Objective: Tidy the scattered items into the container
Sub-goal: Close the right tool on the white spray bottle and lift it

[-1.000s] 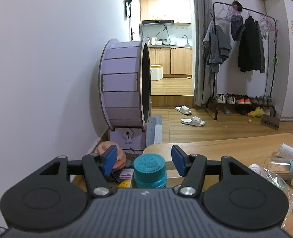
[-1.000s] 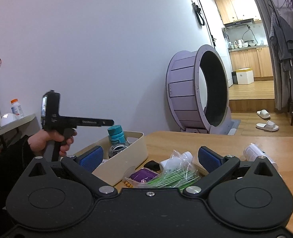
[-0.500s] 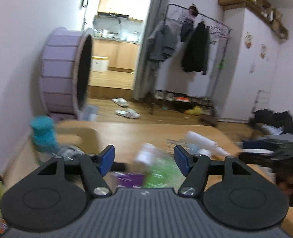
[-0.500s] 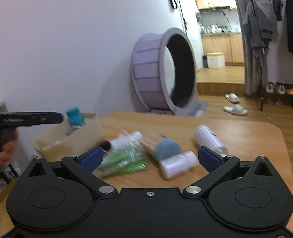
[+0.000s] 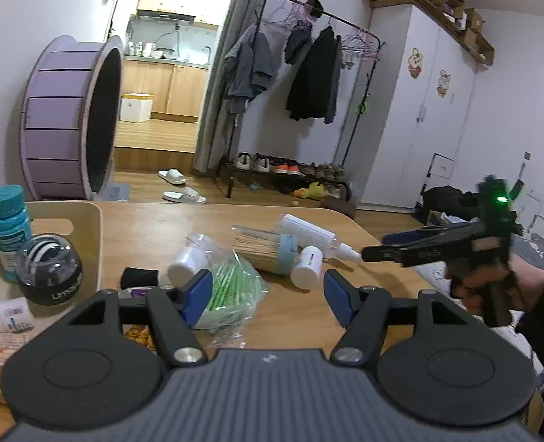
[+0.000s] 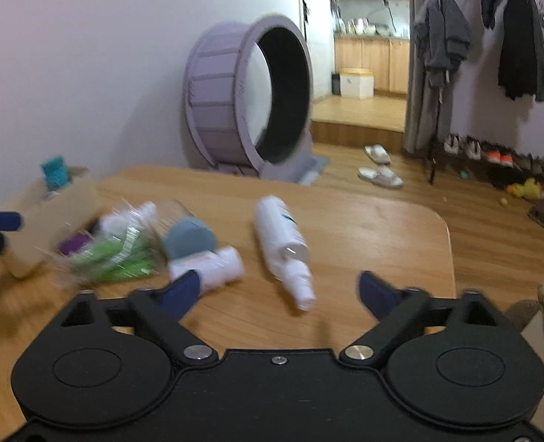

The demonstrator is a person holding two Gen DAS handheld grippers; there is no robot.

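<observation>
Container (image 5: pixel 87 228) partly filled, bottles loose on table (image 5: pixel 183 228) | our left gripper (image 5: pixel 268 294) released, empty | our right gripper (image 6: pixel 277 294) released, facing spray bottle (image 6: pixel 281 239), likely next pick

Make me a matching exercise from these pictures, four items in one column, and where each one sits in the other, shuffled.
Items:
1. teal-capped bottle
2. white spray bottle
3. bag of green swabs
4. black band

Places:
A. lying on the table, nearest the right gripper
B. standing in the beige bin
C. on the table beside the bin's wall
D. on the table between the left gripper's fingers

Pairs: 1-B, 2-A, 3-D, 4-C
</observation>
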